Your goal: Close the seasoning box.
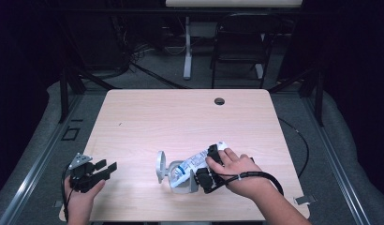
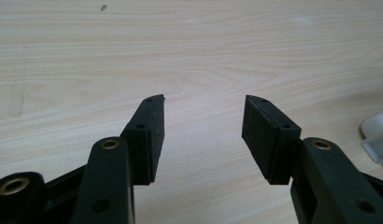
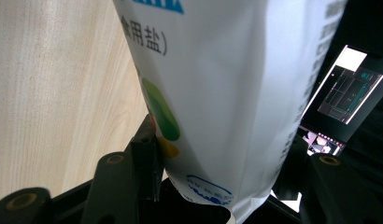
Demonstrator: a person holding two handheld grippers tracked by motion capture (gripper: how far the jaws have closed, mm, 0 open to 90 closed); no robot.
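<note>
At the near edge of the pale wooden table (image 1: 148, 117), the person's left hand (image 1: 80, 199) is resting at the front left corner, holding the left gripper (image 1: 106, 169) low over the wood. In the left gripper view its two black jaws are standing well apart, pads facing each other across bare wood grain, with nothing between them. A grey three-cornered plate (image 1: 77, 161) is sitting on top of that gripper.

A little further in and toward the right, the person's right hand (image 1: 237, 173) is lying over the right gripper (image 3: 213, 186), with a black cable (image 1: 269, 178) looping away from the wrist. That gripper is clamping a white plastic pouch (image 1: 195, 165) printed with blue lettering; in the right gripper view the pouch (image 3: 227, 93) is sitting between the jaws, its left side pressing against the left pad, green and orange spots showing near the grip. The jaws are standing wide because the pouch is bulky.

The pouch is tilting down to the left, its lower end reaching into a small clear plastic container (image 1: 178, 176) near the front middle of the table. The container's round lid (image 1: 160, 165) is standing open at its left side.

Farther off, a dark round hole (image 1: 219, 101) is showing near the table's back edge. Beyond the table, a dark folding chair (image 1: 239, 44) is standing on the grey floor.
</note>
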